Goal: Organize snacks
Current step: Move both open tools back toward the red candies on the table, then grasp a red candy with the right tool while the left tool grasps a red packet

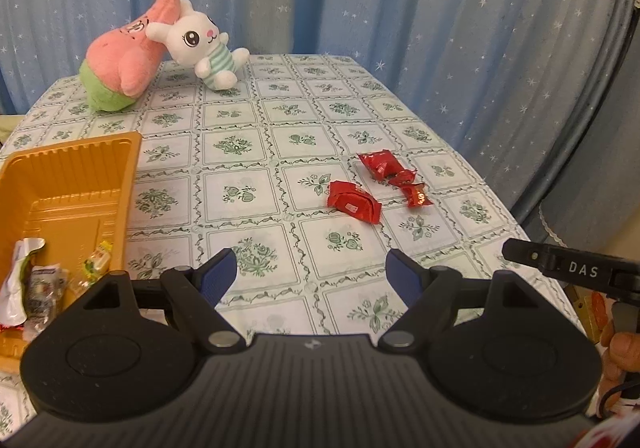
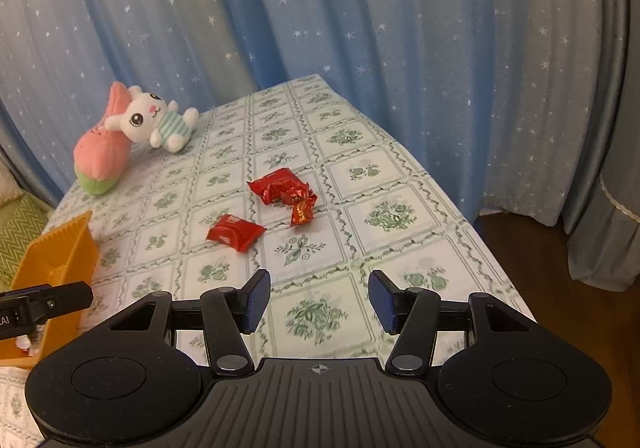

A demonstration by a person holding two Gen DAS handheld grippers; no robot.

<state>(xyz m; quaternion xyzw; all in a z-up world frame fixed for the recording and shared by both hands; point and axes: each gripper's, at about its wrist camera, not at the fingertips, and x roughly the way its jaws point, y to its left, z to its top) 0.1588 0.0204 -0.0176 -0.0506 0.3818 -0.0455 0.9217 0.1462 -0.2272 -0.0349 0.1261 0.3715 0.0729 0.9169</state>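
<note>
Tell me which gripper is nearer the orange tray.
Left. The left gripper hangs right beside the orange tray, whose corner lies next to its finger. The right gripper is farther off, over the tablecloth, with the left gripper between it and the tray.

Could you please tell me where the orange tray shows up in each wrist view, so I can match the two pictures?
Left wrist view: the orange tray fills the left edge, snacks in its near end.
Right wrist view: the orange tray sits at the lower left, partly behind the other claw's black finger.
Shared landmark: the white bunny plush at the table's far left corner.
</note>
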